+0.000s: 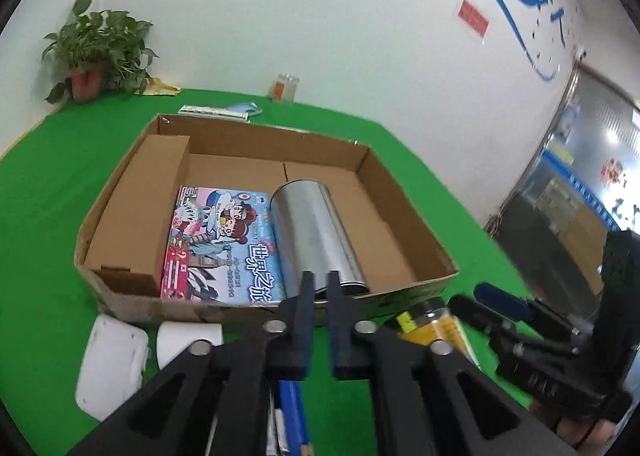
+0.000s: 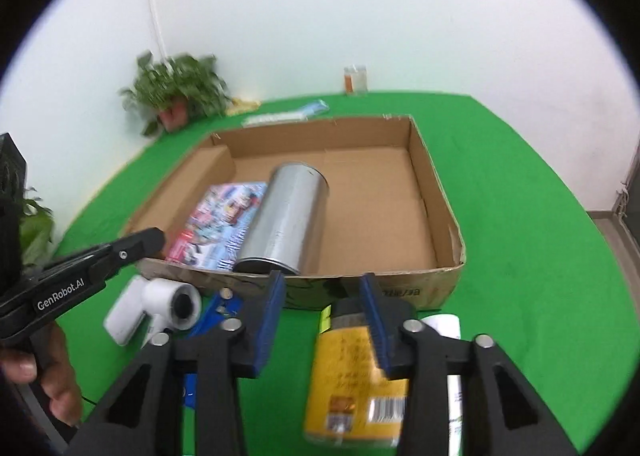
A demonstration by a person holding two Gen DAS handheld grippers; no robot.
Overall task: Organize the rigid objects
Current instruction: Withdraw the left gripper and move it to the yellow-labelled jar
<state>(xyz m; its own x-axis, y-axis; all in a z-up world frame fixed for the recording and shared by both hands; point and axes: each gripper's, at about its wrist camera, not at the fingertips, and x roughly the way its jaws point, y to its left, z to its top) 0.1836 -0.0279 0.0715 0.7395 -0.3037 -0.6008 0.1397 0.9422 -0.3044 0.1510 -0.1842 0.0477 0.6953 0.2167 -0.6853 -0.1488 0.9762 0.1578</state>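
Note:
A shallow cardboard box sits on the green table. Inside lie a silver metal can on its side, a colourful picture box and a brown carton. My left gripper is nearly shut and empty, just short of the box's near wall. My right gripper is open, above a yellow jar lying in front of the box. The jar is not gripped.
In front of the box lie a white device, a white roll, a blue item and a white tube. A potted plant, papers and a small jar stand at the back.

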